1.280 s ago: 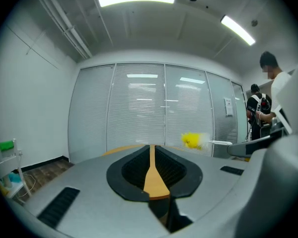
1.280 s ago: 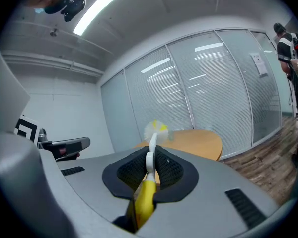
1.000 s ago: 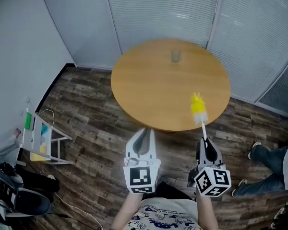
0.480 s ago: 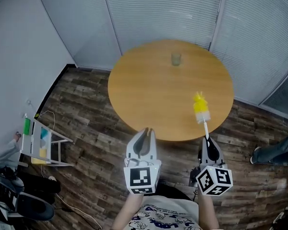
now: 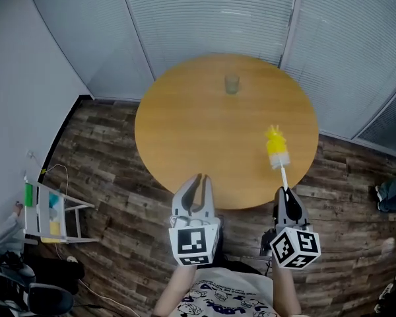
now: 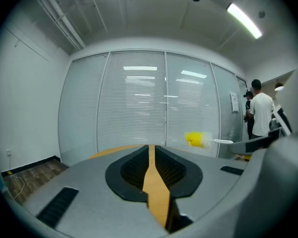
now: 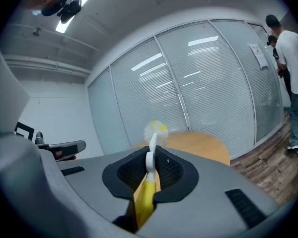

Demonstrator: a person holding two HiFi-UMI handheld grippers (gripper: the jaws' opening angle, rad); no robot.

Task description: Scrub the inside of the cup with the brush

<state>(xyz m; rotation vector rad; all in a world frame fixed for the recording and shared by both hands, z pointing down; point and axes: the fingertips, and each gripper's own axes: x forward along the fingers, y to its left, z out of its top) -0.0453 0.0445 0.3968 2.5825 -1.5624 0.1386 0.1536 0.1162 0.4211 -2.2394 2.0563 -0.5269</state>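
A small clear cup (image 5: 232,84) stands upright at the far side of the round wooden table (image 5: 185,144). My right gripper (image 5: 286,197) is shut on the handle of a brush (image 5: 276,152) whose yellow and white head points over the table's near right part, well short of the cup. In the right gripper view the brush (image 7: 154,133) sticks out from between the closed jaws of the right gripper (image 7: 148,170). My left gripper (image 5: 198,180) hovers at the table's near edge, shut with nothing in it. In the left gripper view the left gripper (image 6: 151,170) shows closed jaws and the brush head (image 6: 194,139) to the right.
The table stands before frosted glass partitions with blinds (image 5: 211,12) on dark wood flooring (image 5: 99,170). A small white rack (image 5: 49,210) stands on the floor at the left. A person in a white shirt (image 6: 260,115) stands to the right, and a shoe (image 5: 381,193) shows at the right edge.
The view has shifted, so the table and cup sit a little further left. The seated person's legs at the right have mostly left the view. Both grippers hold much the same pose.
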